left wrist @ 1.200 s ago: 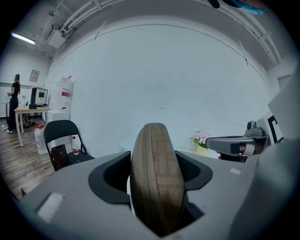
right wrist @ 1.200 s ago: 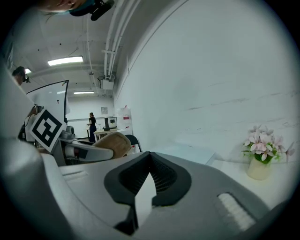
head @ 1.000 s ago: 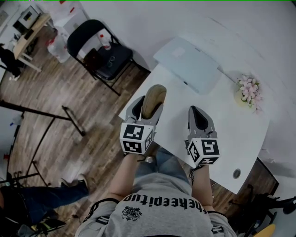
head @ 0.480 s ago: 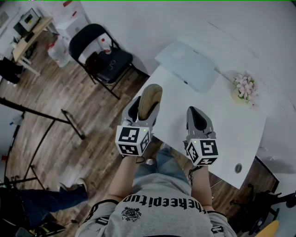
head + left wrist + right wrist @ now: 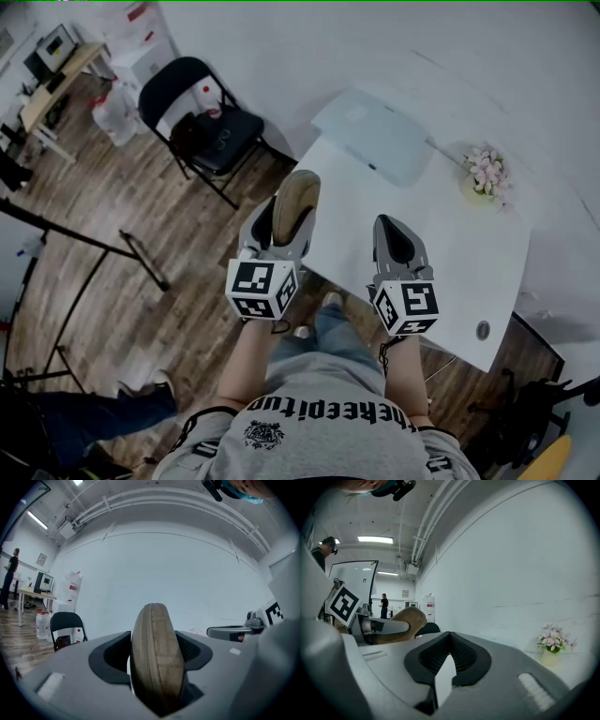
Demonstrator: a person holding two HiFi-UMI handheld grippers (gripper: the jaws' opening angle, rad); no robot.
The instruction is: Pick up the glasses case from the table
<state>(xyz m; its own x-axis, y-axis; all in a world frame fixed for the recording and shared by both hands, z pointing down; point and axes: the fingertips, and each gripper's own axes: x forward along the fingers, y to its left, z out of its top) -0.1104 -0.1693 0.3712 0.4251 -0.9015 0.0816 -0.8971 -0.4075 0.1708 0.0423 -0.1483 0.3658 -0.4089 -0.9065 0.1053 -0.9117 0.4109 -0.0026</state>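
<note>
- Head view: left gripper (image 5: 284, 218) is clamped on the tan glasses case (image 5: 296, 197), which is lifted over the white table's (image 5: 469, 258) left edge.
- Right gripper (image 5: 394, 246) is pinched closed on nothing, over bare tabletop.
- Wood floor (image 5: 141, 206) on the left, white wall (image 5: 375, 47) behind.
- Pale flat slab (image 5: 380, 141) and flower pot (image 5: 486, 178) sit at the far side, black folding chair (image 5: 202, 112) off left, all well apart.

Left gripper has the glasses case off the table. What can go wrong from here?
1. Slip: the left gripper pinches only the lower end of the rounded glasses case. Most of it sticks out past the jaws, so it might pivot or squirt free.
2. Drop zone: the case hangs about at the table edge, so a drop could reach the wooden floor.
</note>
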